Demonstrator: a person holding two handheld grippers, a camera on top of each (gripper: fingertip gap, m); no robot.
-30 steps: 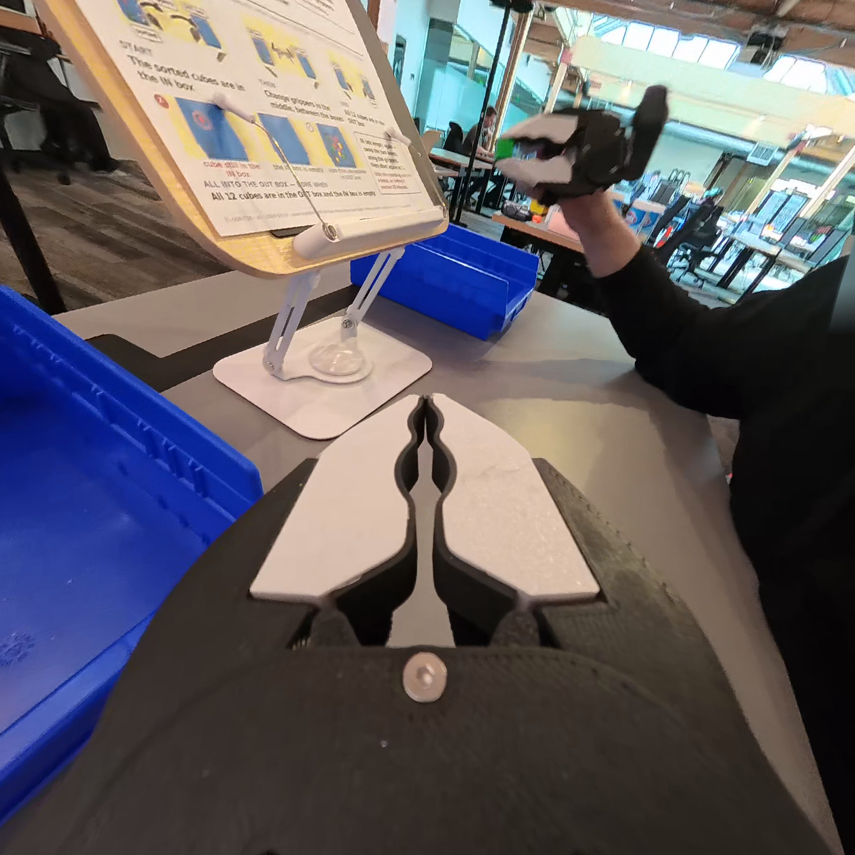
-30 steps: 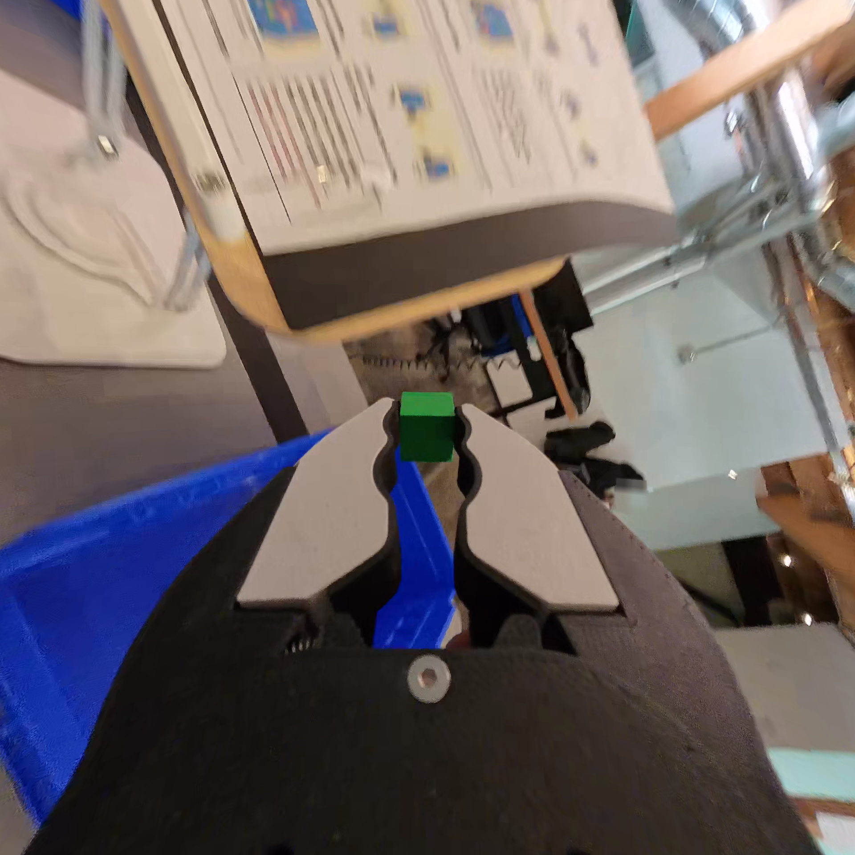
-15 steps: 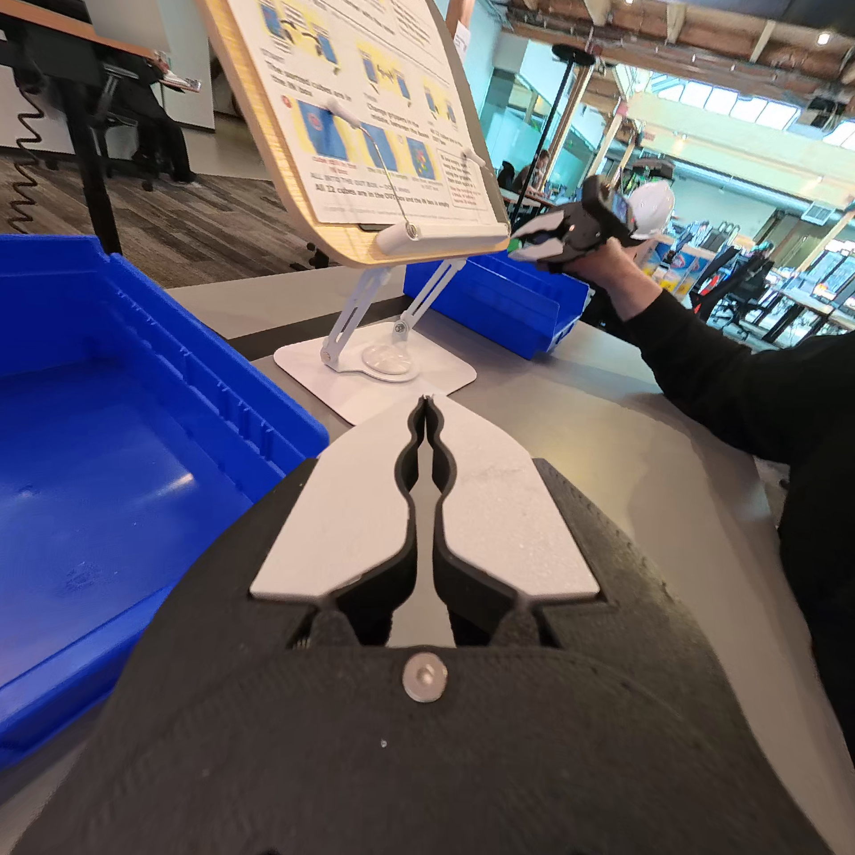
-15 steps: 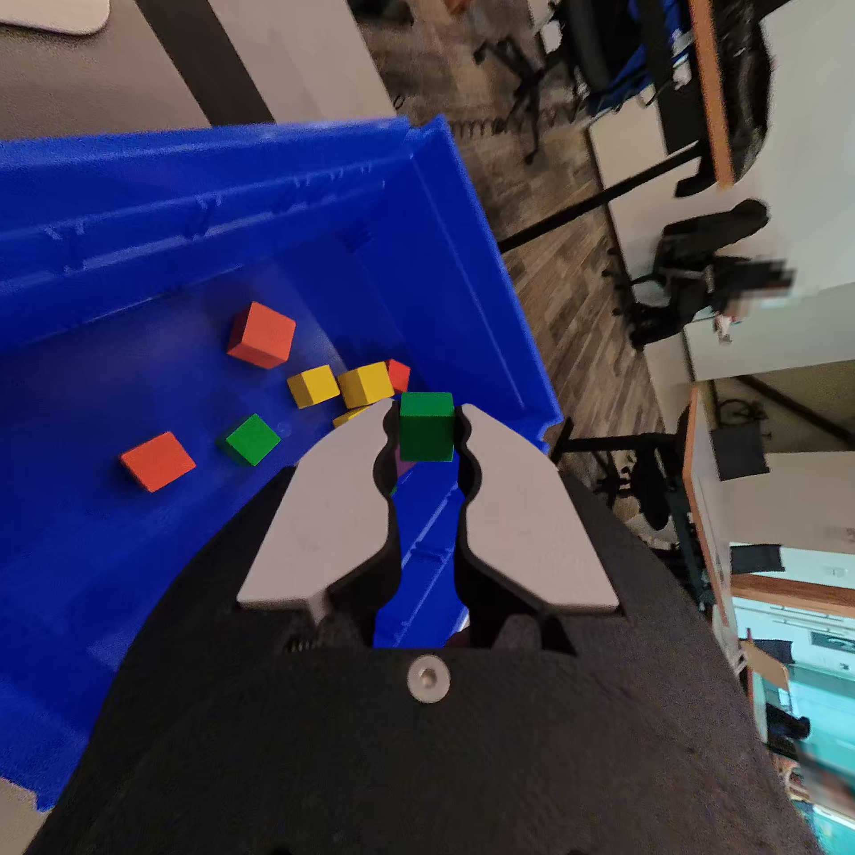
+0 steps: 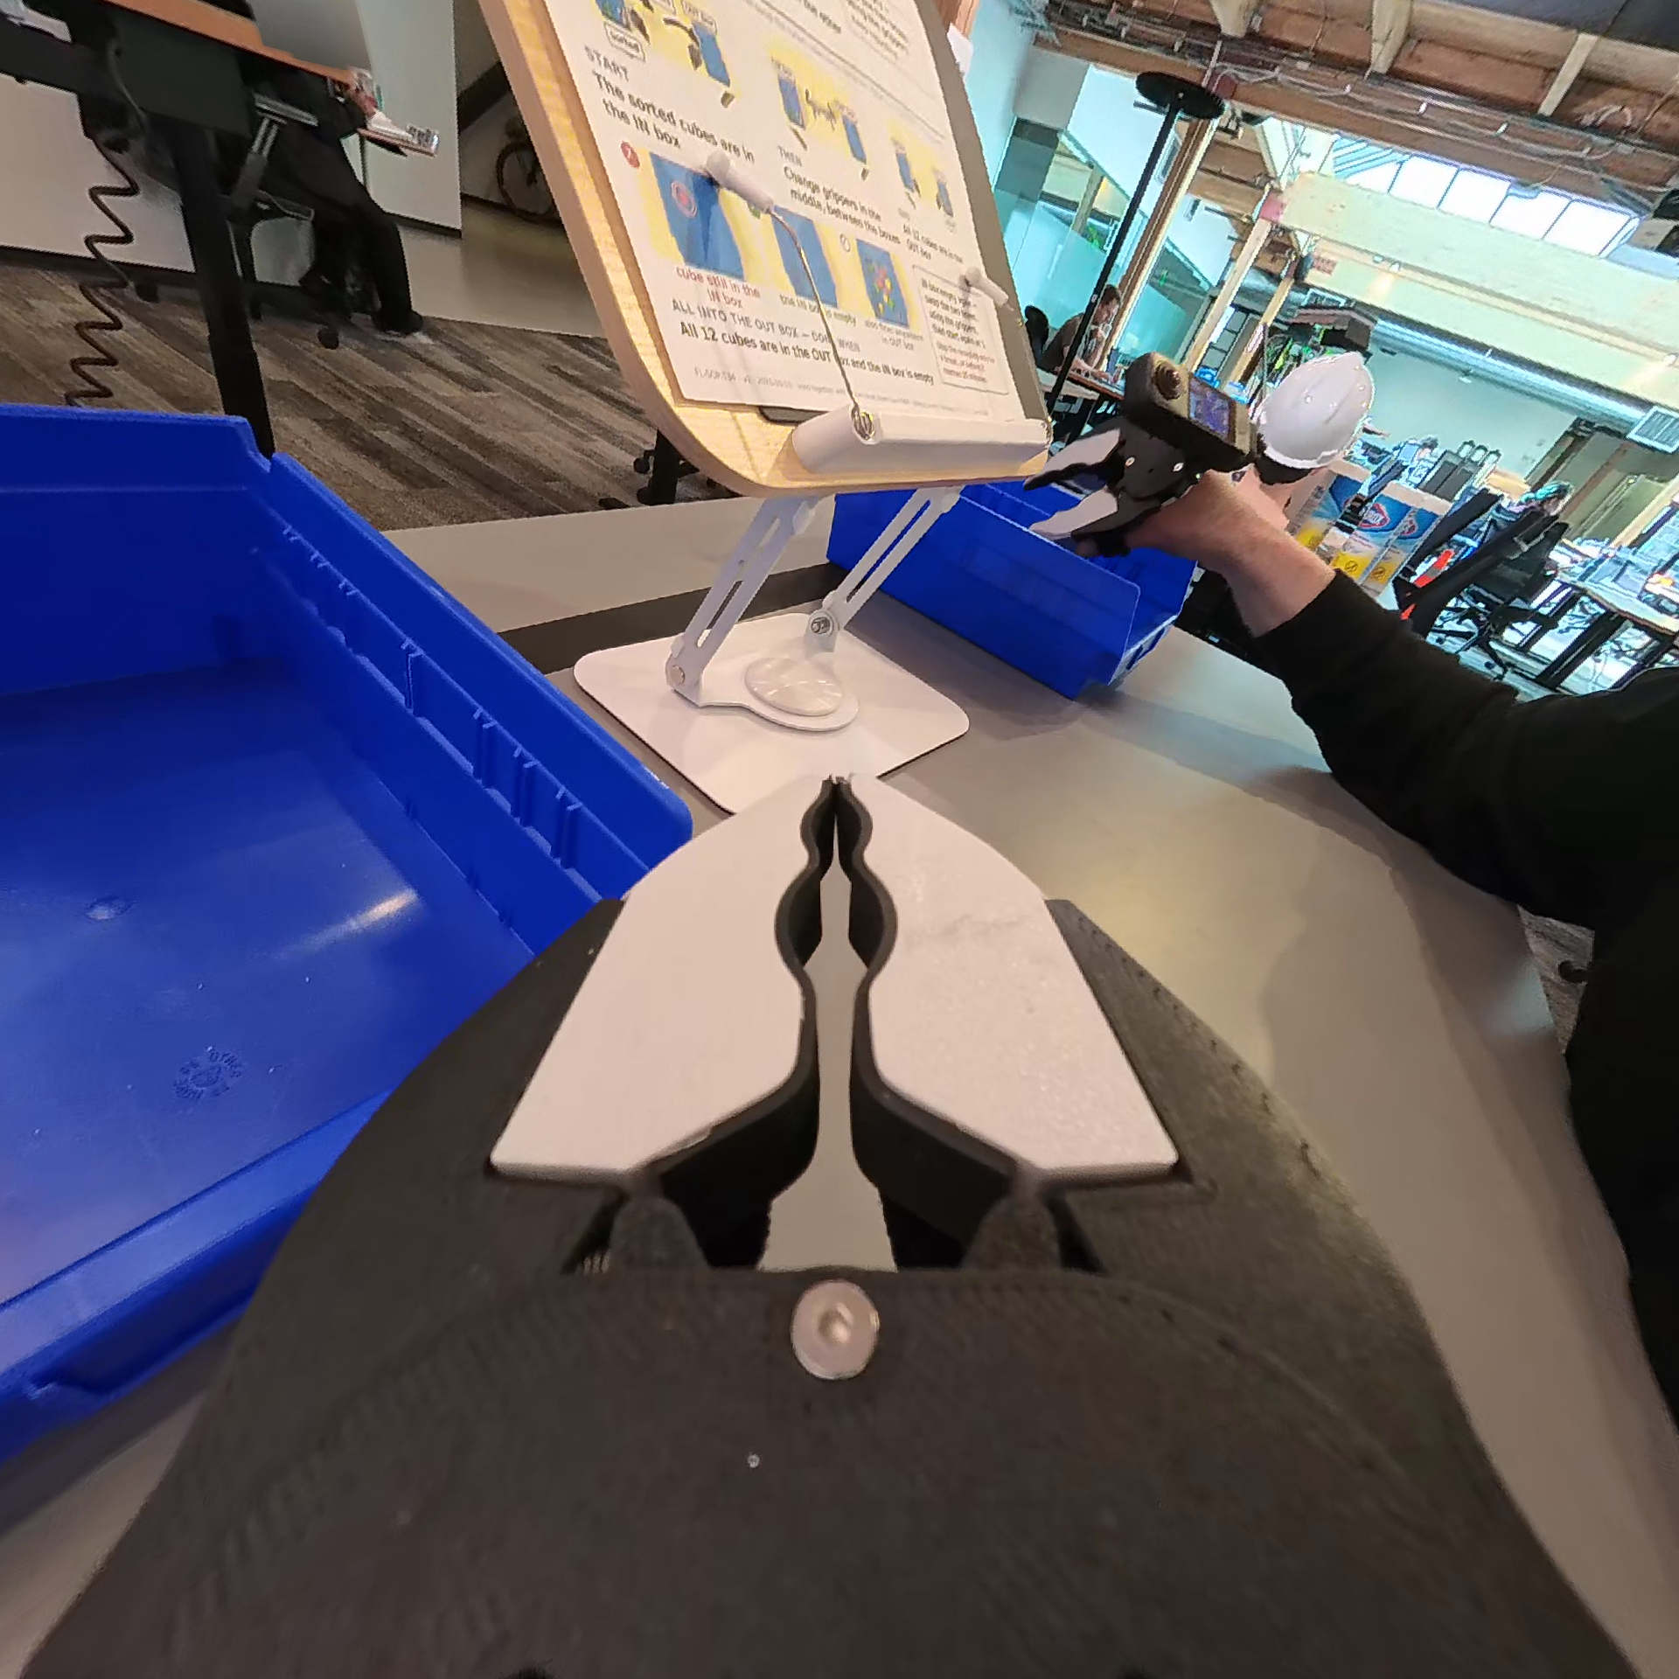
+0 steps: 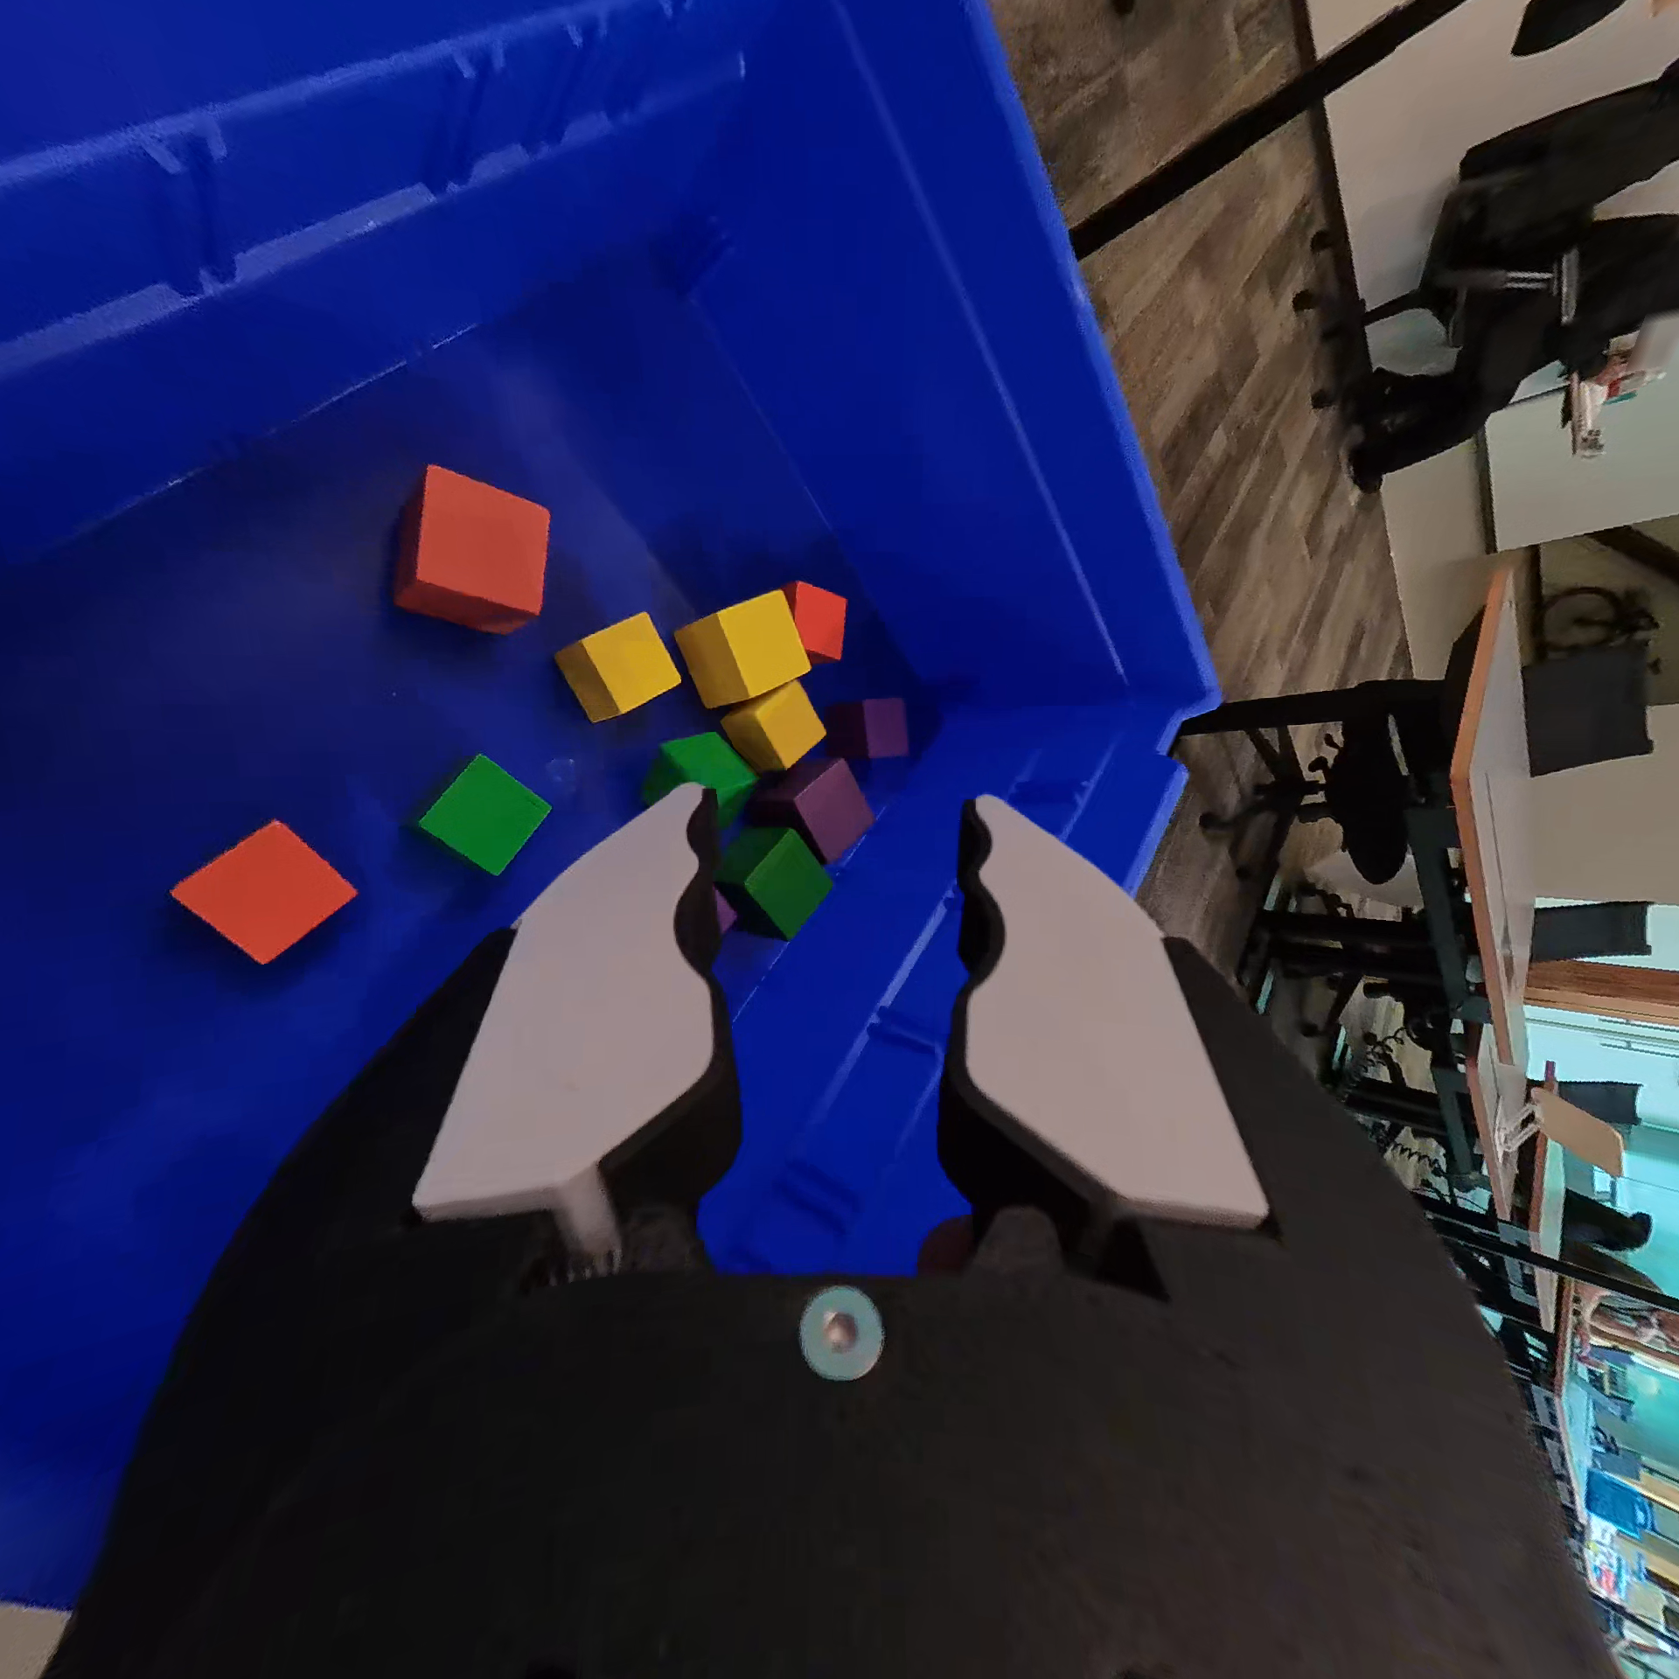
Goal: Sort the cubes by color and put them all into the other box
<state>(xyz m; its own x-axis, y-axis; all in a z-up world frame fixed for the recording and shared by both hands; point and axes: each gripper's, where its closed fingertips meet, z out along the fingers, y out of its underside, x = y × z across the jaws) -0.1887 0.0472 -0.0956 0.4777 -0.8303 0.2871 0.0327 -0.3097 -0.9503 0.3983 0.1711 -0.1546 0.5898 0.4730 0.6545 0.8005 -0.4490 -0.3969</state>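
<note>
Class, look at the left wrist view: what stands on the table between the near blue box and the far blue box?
A white document stand holding an instruction sheet stands between the near blue box and the far blue box.

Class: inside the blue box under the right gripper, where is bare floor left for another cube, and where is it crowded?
Bare: blue box floor beyond the largest orange cube, toward the ribbed wall. Crowded: the corner pile around the yellow cubes.
</note>
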